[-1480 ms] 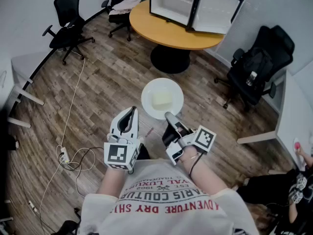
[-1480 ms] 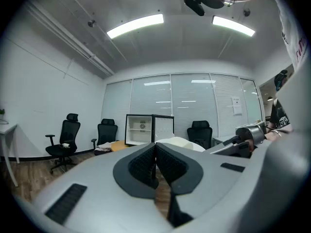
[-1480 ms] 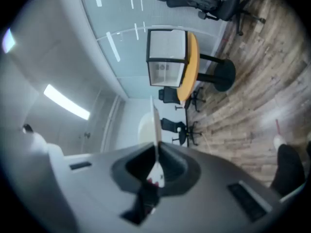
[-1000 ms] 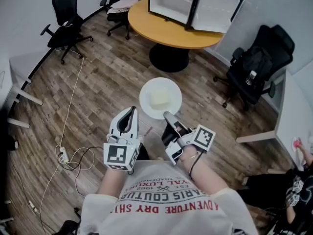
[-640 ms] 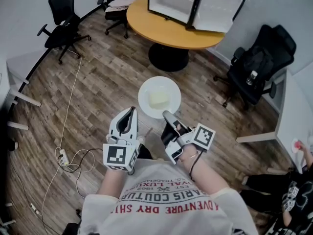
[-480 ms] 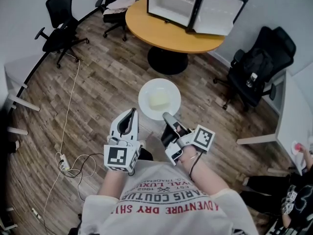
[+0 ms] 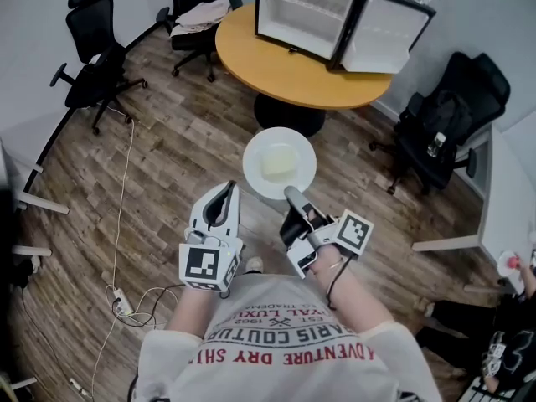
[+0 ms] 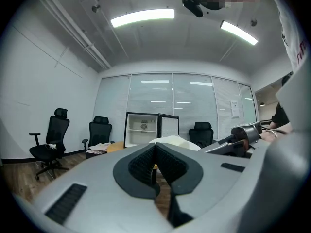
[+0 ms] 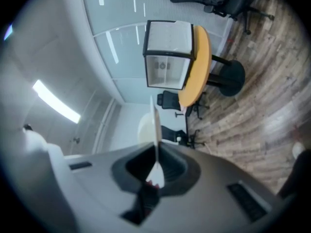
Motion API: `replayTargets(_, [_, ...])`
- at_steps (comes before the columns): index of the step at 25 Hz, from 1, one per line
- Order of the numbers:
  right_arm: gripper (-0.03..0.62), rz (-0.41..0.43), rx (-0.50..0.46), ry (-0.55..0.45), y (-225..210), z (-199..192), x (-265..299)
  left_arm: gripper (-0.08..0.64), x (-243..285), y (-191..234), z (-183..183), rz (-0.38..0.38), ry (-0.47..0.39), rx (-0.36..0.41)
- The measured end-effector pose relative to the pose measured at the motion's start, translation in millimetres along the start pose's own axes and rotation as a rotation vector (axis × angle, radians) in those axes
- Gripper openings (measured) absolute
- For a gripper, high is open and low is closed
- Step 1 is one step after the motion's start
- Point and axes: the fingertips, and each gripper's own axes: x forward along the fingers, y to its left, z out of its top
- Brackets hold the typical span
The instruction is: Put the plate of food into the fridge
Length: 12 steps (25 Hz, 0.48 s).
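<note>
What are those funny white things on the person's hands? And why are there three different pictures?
There is no robot here. A person holds two tools called grippers, and each has two jaws that pinch like tongs. One picture comes from a camera on the person's head, looking down. The other two come from little cameras riding on each gripper, looking along its jaws. The right gripper pinches the edge of a white plate with a pale block of food on it. The left gripper is shut and holds nothing. Ahead, a small fridge stands open on a round orange table. The cubes with black-and-white squares are part of the grippers.
</note>
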Motion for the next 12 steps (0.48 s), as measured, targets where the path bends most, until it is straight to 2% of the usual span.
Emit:
replayTargets(4, [0.037, -0.001, 0.007, -0.017, 1, 4, 27, 0.029, 13, 26, 2, -0.012, 0.01, 0.003])
replayTargets(12, [0.037, -0.03, 0.049, 0.014, -18, 23, 77, 0.029, 56, 63, -16, 0.02, 0.05, -0.018])
